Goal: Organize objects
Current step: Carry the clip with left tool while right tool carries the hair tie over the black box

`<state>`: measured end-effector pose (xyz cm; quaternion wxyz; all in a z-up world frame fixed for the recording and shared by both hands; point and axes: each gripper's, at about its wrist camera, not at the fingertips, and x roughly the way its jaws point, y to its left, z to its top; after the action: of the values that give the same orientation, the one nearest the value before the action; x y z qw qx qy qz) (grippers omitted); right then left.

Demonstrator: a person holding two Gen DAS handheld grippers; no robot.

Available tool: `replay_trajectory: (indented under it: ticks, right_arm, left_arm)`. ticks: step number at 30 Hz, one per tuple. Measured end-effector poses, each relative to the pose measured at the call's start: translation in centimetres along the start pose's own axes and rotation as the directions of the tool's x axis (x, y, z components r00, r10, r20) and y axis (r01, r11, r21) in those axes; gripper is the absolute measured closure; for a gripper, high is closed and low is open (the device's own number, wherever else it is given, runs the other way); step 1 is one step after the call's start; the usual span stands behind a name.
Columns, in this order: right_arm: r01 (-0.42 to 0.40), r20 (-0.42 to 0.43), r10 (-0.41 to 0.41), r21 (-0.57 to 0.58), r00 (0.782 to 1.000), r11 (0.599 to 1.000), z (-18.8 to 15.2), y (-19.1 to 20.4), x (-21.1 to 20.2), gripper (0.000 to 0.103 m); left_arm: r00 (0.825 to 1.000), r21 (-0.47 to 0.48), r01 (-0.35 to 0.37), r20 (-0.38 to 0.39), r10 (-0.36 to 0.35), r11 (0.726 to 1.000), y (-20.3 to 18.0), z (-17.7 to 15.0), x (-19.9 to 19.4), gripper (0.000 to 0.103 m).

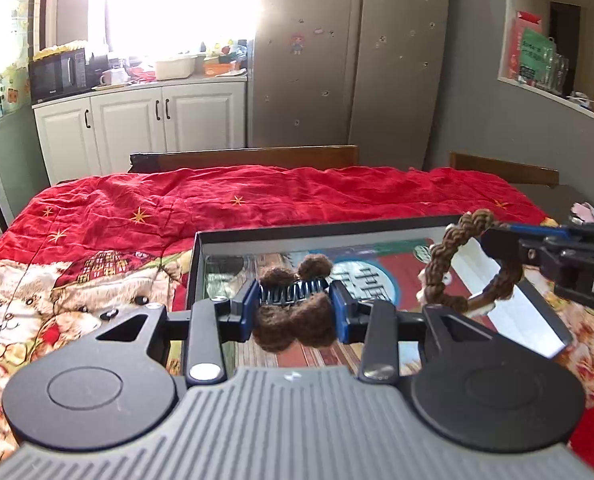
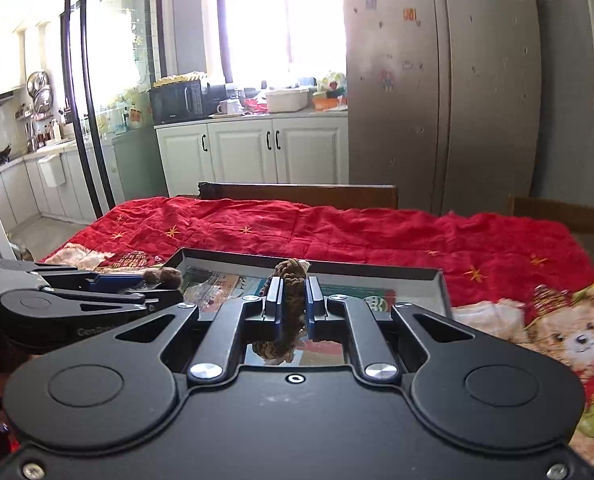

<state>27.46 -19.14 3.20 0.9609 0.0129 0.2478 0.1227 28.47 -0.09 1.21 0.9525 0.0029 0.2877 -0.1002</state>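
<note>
Left wrist view: a table draped in a wrinkled red quilted cloth (image 1: 281, 196) printed with gold stars and teddy bears fills the middle ground, wooden chair backs (image 1: 257, 157) standing along its far edge. Behind them are white kitchen cabinets (image 1: 137, 128), a black microwave (image 1: 59, 74) on the counter under a glaring window, a tall silver refrigerator (image 1: 337, 60) dotted with magnets, and a grey wall with recessed white shelves (image 1: 557, 52). A shallow rectangular black-rimmed box (image 1: 337, 229) with a glossy printed floor sits on the cloth near the table's near edge. The left gripper (image 1: 295, 300) hangs over the box's near-left part, its blue-padded jaws clamped from both sides on a fuzzy brown bear-shaped hair claw clip (image 1: 295, 312) with dark plastic teeth. From the right, the right gripper (image 1: 497, 240) holds a braided brown rope-like hair ring (image 1: 441, 264) above the box's right side.

Right wrist view: the same red cloth (image 2: 337, 232) runs to the table's far edge, with a glass sliding door (image 2: 113, 92) and a second kitchen area at left. The right gripper (image 2: 295, 300) has its jaws closed tight on the braided ring (image 2: 291, 308), which stands edge-on between them, poking above and below. It hangs over the box (image 2: 377, 270), near its middle. The left gripper (image 2: 153, 284) comes in from the left at the box's left edge, the fuzzy clip (image 2: 163, 276) at its tip
</note>
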Motion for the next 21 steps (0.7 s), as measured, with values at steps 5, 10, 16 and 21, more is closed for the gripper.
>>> replay_trajectory:
  ticks: [5, 10, 16, 21]
  right_arm:
    - [-0.003, -0.017, 0.004, 0.03, 1.0, 1.0, 0.3, -0.5, 3.3, 0.092]
    - [-0.003, -0.036, 0.006, 0.07, 0.999, 0.998, 0.5, -1.2, 5.8, 0.092]
    - [-0.008, -0.062, 0.015, 0.107, 0.998, 0.994, 0.2, -1.9, 7.9, 0.092]
    - [-0.005, -0.083, 0.015, 0.127, 0.996, 0.992, -0.1, -2.3, 9.2, 0.092]
  left_arm:
    - [1.0, 0.004, -0.01, -0.017, 0.01, 1.0, -0.2, 0.6, 2.6, 0.06]
    - [0.999, 0.021, -0.029, -0.037, 0.029, 0.999, -0.7, 0.9, 5.0, 0.06]
    - [0.998, -0.004, -0.024, -0.052, 0.024, 1.0, -0.5, 1.1, 6.8, 0.06]
    - [0.998, -0.002, -0.019, -0.062, 0.019, 1.0, -0.6, 1.1, 7.6, 0.06]
